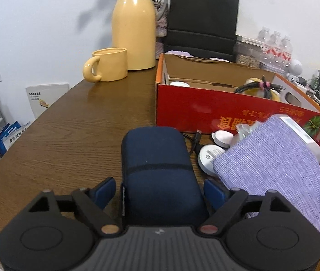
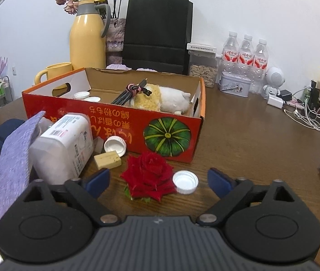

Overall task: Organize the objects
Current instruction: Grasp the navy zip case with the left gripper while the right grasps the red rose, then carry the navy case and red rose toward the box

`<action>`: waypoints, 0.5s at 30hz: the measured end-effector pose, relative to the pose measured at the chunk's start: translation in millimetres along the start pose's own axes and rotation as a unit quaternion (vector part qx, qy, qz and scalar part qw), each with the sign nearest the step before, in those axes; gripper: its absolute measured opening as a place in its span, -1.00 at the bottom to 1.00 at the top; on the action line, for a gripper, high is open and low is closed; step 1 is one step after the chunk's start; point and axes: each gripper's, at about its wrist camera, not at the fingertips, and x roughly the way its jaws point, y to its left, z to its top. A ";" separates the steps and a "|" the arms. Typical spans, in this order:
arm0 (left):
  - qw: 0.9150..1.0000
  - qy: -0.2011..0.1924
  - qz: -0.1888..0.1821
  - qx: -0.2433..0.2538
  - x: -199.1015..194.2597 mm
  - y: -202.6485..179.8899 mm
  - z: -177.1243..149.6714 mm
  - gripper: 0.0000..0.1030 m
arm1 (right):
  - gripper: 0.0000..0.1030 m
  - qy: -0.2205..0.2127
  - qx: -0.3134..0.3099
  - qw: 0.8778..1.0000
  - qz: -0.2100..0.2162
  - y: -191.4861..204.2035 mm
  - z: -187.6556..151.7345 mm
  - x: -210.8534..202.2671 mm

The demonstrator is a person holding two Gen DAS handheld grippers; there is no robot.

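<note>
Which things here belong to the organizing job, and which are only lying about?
Job things: red box, navy pouch, purple cloth, white bottle, red rose, white cap, yellow block.

Lying about: yellow thermos, yellow mug, black bag, water bottles.

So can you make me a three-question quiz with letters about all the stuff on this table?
1. Where is the plush toy?
A in the red box
B on the black bag
C under the mug

2. What colour is the rose?
A yellow
B red
C purple

3. How are the right gripper fingers?
A squeezing the rose
B open around the rose
C shut on nothing

Answers: 1 A, it lies inside the box walls. 2 B, its petals are deep red. 3 B, both fingers stand apart from the rose and the white bottle cap.
</note>
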 end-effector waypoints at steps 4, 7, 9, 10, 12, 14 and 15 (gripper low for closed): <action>1.000 -0.001 0.008 0.001 6.4 -2.2 1.3 0.47 | 0.47 0.012 -0.004 1.000 0.012 3.3 1.7 10.8; 1.000 -0.006 0.005 0.008 5.1 -4.2 -0.1 0.31 | -0.03 0.029 -0.009 0.999 0.020 4.7 -0.5 16.5; 1.000 -0.008 0.000 0.013 2.8 -2.5 0.2 0.26 | -0.18 0.027 -0.012 0.999 0.026 5.8 -1.4 14.6; 1.000 -0.007 -0.003 0.012 2.1 -1.4 0.4 0.24 | -0.24 0.023 -0.012 0.999 0.029 6.5 -1.9 12.6; 1.000 -0.006 -0.008 0.010 0.1 1.9 0.3 0.23 | -0.27 0.013 -0.015 0.999 0.031 7.8 -1.7 6.7; 1.000 -0.008 -0.007 0.007 -2.0 5.0 0.1 0.22 | -0.28 0.006 -0.014 0.999 0.033 8.4 -1.1 2.0; 1.000 -0.011 -0.009 0.006 -3.7 6.5 0.1 0.22 | -0.28 0.002 -0.014 0.999 0.034 8.6 -0.8 -0.7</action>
